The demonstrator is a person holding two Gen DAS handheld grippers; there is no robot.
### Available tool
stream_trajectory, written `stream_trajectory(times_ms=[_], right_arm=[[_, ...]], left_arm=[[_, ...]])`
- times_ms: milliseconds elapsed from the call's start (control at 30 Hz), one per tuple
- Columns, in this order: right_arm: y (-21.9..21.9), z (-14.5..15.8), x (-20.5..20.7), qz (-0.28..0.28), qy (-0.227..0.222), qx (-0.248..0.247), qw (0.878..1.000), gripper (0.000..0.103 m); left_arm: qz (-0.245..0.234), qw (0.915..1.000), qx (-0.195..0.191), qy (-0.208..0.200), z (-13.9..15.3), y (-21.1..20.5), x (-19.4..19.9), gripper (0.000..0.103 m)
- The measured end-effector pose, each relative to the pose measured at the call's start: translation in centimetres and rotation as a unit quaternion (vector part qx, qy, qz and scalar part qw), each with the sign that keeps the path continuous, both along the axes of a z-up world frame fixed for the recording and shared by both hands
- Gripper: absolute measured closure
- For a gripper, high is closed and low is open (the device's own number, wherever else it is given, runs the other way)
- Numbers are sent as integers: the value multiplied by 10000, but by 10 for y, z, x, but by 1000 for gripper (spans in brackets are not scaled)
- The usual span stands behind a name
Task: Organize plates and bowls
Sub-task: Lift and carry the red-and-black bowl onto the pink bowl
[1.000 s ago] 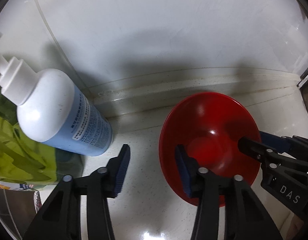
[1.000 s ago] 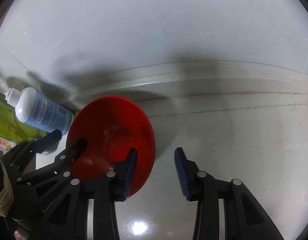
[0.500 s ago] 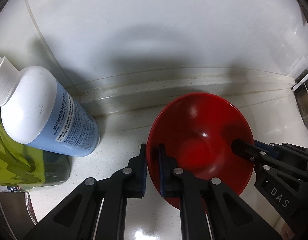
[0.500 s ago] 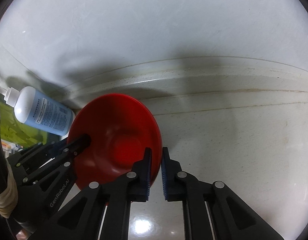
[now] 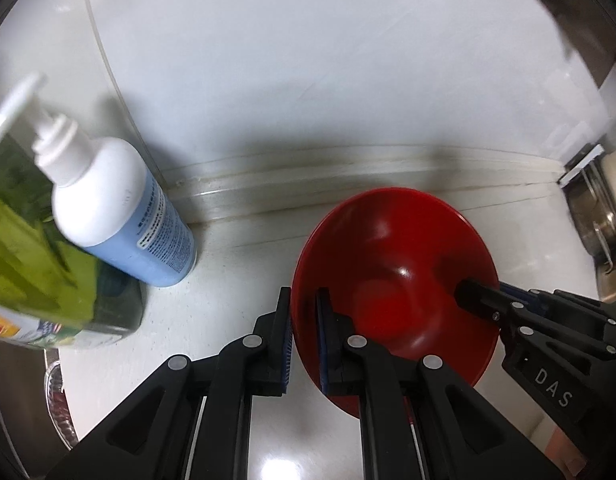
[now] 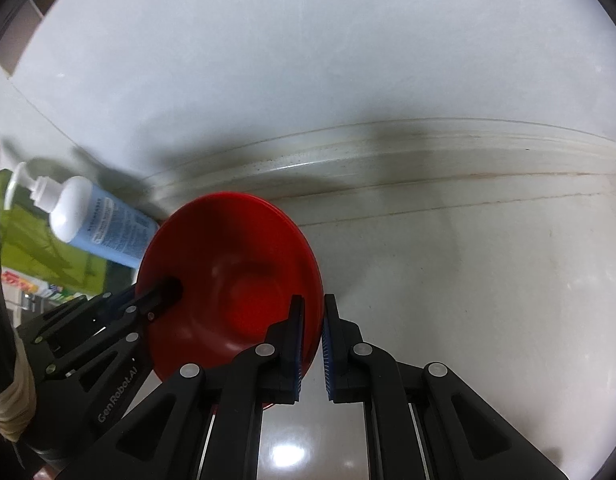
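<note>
A glossy red bowl sits by the back wall of a white counter. My left gripper is shut on the bowl's left rim, one pad inside and one outside. My right gripper is shut on the opposite, right rim of the same red bowl. Each view shows the other gripper across the bowl: the right gripper at the far rim, the left gripper likewise. I cannot tell whether the bowl's base touches the counter.
A white and blue pump bottle stands to the left of the bowl, with a green package beside it. A steel pot is at the far right edge. The wall rises just behind the bowl.
Both grippers went from open beside the bowl's rim to shut on it. Since then the left view has drawn back a little from the bottle and the wall.
</note>
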State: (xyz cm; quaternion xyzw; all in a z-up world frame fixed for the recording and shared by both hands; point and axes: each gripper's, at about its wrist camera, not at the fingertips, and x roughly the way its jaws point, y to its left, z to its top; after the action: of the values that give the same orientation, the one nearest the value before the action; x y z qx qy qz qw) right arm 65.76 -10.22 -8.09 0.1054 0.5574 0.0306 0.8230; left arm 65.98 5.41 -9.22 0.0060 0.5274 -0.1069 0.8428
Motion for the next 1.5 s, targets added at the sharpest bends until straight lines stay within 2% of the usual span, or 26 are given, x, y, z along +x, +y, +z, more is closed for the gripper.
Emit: stream_trajectory(times_ms=[267, 633, 900, 1167, 1500], right_arm=[[-12, 34, -48, -118, -258, -20, 9996, 93], [-33, 62, -118, -603, -481, -93, 9970, 93], [-40, 67, -161, -969, -604, -156, 9933, 93], [-80, 81, -218, -1318, -693, -214, 9886, 93], [-117, 77, -277, -1643, -666, -192, 9840, 93]], left_arm=[[-182, 9994, -170, -257, 28, -8, -42, 91], [-691, 9958, -256, -545, 60, -52, -100, 90], [-1129, 9910, -299, -651, 74, -85, -137, 90], [-1486, 9857, -369, -708, 83, -120, -178, 89], [-1770, 9808, -441, -695, 84, -158, -223, 89]])
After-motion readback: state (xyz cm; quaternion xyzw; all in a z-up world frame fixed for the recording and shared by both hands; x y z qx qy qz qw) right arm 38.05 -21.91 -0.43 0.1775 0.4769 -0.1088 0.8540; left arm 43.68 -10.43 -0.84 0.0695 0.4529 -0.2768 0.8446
